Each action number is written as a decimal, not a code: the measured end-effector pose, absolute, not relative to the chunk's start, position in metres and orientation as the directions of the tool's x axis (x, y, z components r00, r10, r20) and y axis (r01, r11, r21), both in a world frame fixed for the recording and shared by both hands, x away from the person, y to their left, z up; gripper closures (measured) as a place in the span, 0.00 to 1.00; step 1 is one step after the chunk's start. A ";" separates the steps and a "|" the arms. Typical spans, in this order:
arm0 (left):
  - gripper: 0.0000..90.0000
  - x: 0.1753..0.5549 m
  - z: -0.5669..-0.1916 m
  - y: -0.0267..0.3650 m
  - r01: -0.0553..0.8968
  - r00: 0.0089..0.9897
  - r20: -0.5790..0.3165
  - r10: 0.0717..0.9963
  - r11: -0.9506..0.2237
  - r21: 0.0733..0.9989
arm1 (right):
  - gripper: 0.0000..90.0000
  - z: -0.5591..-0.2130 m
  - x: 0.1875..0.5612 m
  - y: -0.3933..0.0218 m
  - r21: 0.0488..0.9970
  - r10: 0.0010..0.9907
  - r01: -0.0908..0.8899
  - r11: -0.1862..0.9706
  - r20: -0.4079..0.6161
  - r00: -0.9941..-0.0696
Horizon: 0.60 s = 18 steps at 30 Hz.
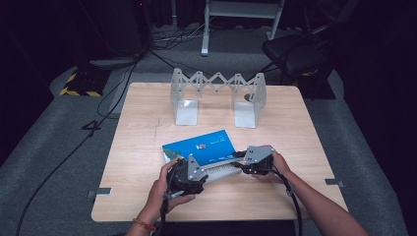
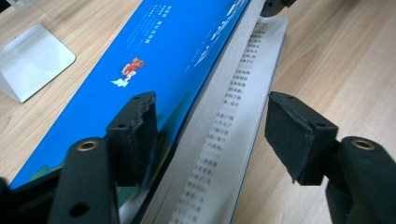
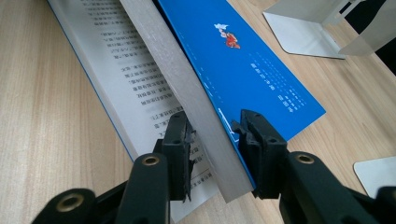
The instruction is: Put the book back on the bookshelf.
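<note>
The blue book lies on the table before the bookend rack; the right gripper clamps its raised cover and pages to keep them lifted, while the left gripper straddles them released, ready for a regrip.

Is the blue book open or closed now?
Open: the blue book has its cover and a thick block of pages lifted off a printed page lying flat.

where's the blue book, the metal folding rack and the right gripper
blue book [image 1: 204, 144], high view, on its blue cover
metal folding rack [image 1: 186, 112], high view, on its left foot plate
right gripper [image 3: 215, 140], right gripper view, between its jaws, clamped on the lifted pages
</note>
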<state>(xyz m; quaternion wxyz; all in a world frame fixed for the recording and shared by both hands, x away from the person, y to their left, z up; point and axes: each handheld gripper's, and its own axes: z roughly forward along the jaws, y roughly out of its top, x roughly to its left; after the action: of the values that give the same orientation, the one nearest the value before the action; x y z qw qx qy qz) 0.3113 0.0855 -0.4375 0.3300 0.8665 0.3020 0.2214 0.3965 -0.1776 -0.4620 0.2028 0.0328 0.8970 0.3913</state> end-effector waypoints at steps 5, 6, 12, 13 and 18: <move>0.36 0.321 -0.446 0.076 0.412 0.703 0.155 0.695 -0.574 0.708 | 0.74 -0.462 0.394 -0.175 0.714 0.200 -0.117 0.690 -0.344 -0.918; 0.36 0.322 -0.449 0.074 0.415 0.702 0.162 0.694 -0.583 0.698 | 0.74 -0.462 0.393 -0.174 0.714 0.187 -0.127 0.689 -0.345 -0.920; 0.49 0.322 -0.456 0.076 0.398 0.684 0.242 0.689 -0.630 0.667 | 0.75 -0.462 0.390 -0.170 0.704 0.174 -0.144 0.696 -0.359 -0.917; 0.52 0.322 -0.457 0.077 0.396 0.685 0.245 0.686 -0.633 0.665 | 0.75 -0.462 0.389 -0.169 0.702 0.172 -0.144 0.697 -0.359 -0.918; 0.68 0.326 -0.456 0.091 0.359 0.715 0.262 0.648 -0.662 0.658 | 0.72 -0.462 0.389 -0.166 0.721 0.179 -0.144 0.677 -0.352 -0.919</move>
<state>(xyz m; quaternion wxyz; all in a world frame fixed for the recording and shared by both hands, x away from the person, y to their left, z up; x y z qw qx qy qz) 0.3257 0.0914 -0.4559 0.2946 0.8779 0.2869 0.2454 0.3887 -0.1664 -0.4616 0.2013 0.0099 0.8934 0.4014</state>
